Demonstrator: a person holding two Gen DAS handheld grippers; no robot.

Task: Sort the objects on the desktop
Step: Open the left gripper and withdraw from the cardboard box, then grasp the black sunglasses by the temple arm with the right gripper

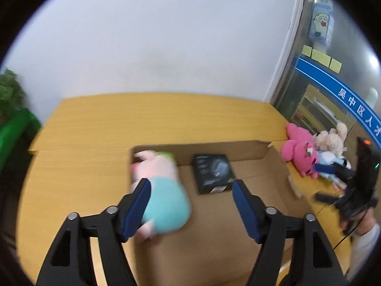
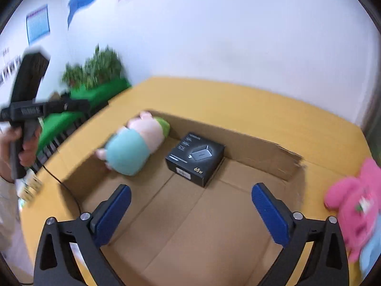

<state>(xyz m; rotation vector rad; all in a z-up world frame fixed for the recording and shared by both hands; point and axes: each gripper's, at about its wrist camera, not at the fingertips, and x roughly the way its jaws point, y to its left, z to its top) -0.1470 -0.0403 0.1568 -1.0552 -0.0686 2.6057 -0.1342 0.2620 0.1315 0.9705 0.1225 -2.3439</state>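
Both claws are spread wide with nothing in them. Left claw [image 1: 191, 191] hangs over the near left part of the cardboard box [image 1: 238, 150], right claw [image 2: 190, 199] over the near middle of it.

What looks next in line is the pink plush [image 2: 354, 205], lying on the desk [image 1: 100, 119] just outside the box's right wall, bunched up against a cream plush bear [image 1: 332, 138] and something in blue and white [image 1: 329, 159] I can't make out. My guess is it's very light and squashy, so it'll give a lot under the blue pads [image 2: 269, 212]. I'd take it across the fat middle of the body, not by an ear or limb, which would probably just flop and swing. Fabric shouldn't slip, and nothing there seems breakable. The main snag I'd expect is dragging a neighbor along, since they're touching.

Inside the box there's a pig plush [image 2: 133, 145] with a teal body, lying on its side by the far left corner. It's blurred in both views, so I can't say whether it's resting or not. Near it, toward the back wall, sits a black charger box [image 2: 195, 158] marked 65W: stiff, flat-sided, probably heavier than the toys.

Off the desk's left side are a potted plant [image 2: 95, 68] and something green [image 1: 14, 128].
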